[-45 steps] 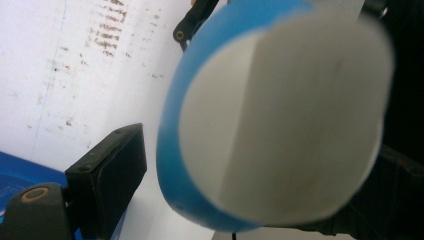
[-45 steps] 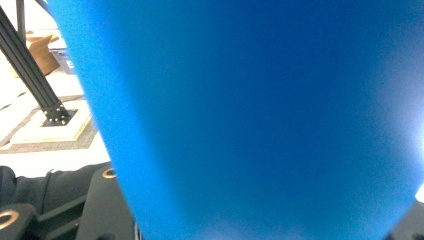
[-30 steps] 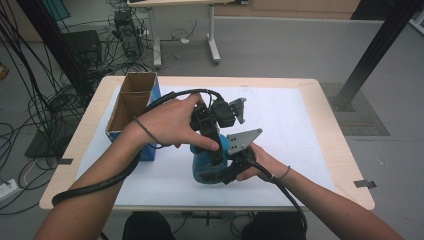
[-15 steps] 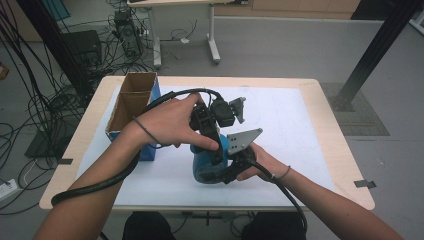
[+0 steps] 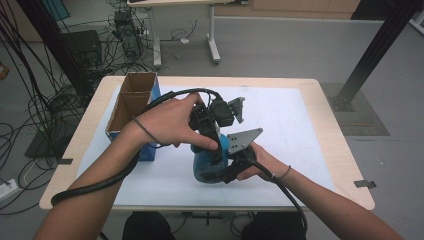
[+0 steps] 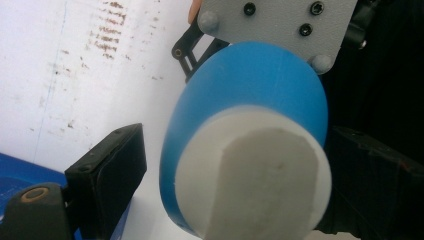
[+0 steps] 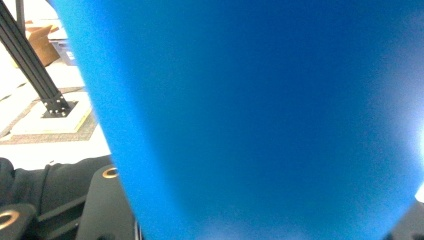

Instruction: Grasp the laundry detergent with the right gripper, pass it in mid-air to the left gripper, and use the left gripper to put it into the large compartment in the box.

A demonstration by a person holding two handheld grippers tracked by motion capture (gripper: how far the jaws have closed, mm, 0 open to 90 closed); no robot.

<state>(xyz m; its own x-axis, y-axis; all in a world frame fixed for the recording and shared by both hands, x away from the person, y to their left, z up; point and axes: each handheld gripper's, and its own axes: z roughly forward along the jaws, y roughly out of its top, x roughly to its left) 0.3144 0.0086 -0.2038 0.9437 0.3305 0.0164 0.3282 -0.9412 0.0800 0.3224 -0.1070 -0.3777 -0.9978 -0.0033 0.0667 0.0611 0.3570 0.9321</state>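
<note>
The blue cylinder (image 6: 250,100) blocks the right gripper (image 5: 235,167), clamped on it; the left gripper (image 5: 212,150) straddles its white end, contact unclear.

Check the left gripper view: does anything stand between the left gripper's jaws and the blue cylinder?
Nothing visible does. The cylinder has its white end between the open jaws of the left gripper. Bare table shows in the gap at one jaw; the other side is too dark to tell a gap.

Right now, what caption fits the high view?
Two hand-held grippers meet around a blue cylinder on the white table.
</note>
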